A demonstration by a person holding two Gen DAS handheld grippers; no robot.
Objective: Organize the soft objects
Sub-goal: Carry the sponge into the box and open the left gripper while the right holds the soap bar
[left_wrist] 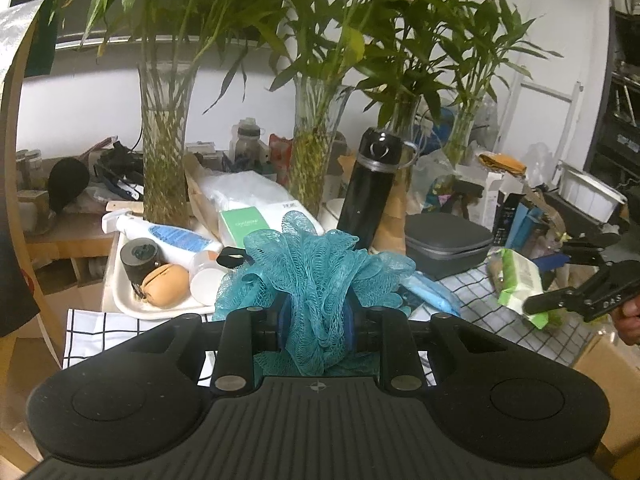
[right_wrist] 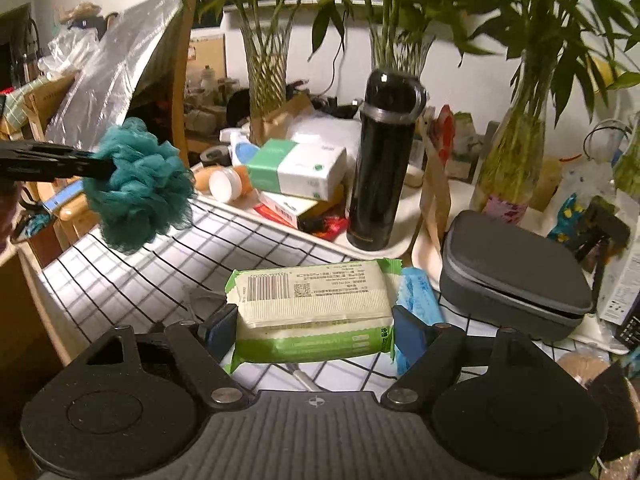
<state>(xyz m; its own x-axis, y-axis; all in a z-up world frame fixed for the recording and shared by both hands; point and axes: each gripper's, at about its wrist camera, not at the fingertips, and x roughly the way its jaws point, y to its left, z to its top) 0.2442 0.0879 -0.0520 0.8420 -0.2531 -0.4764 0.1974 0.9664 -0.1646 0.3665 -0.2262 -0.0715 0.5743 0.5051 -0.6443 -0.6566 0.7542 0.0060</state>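
Note:
My left gripper (left_wrist: 318, 318) is shut on a teal mesh bath pouf (left_wrist: 316, 276) and holds it above the checked cloth (left_wrist: 96, 332); the pouf also shows at the left of the right wrist view (right_wrist: 140, 184). My right gripper (right_wrist: 314, 330) is shut on a green and white pack of wet wipes (right_wrist: 312, 304), held above the cloth (right_wrist: 140, 276); this pack also shows at the right of the left wrist view (left_wrist: 520, 284). A blue soft pack (right_wrist: 416, 296) lies on the cloth beside the wipes.
A black flask (right_wrist: 380, 160), a tissue box (right_wrist: 296, 168) and small jars stand on a white tray (left_wrist: 128, 300). A grey zip case (right_wrist: 512, 276) lies to the right. Glass vases of bamboo (left_wrist: 164, 160) stand behind. Clutter fills the back.

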